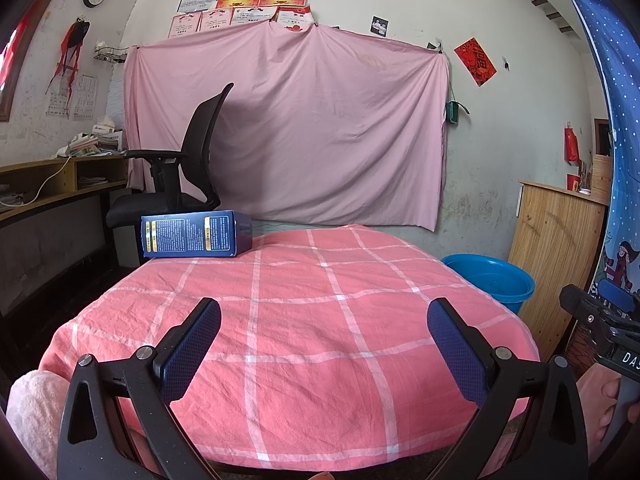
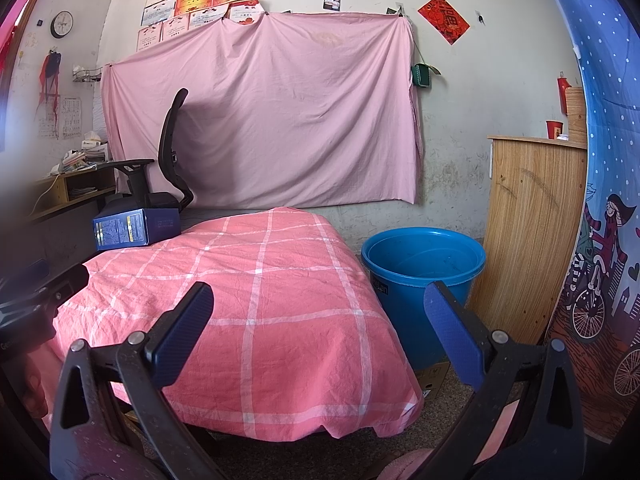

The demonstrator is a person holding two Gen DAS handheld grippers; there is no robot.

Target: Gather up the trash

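- One pink checked cloth-covered counter [image 1: 320, 320] carries the only trash, at its far left corner.
- Round blue plastic bucket [image 2: 420, 276] stands on the floor just beside the counter's right edge.
- Dark blue printed cardboard box [image 1: 192, 238] lies near the edge; a clumsy push may tip it off.
- Left tongs [image 1: 324, 354] and right tongs [image 2: 320, 332] are both spread, empty.

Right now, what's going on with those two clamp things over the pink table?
A person holds two hand-held grippers, the left gripper and the right gripper, both open and empty above the pink checked tablecloth. A dark blue cardboard box lies untouched at the far left corner. A round blue plastic bucket stands on the floor to the right, apparently for trash.
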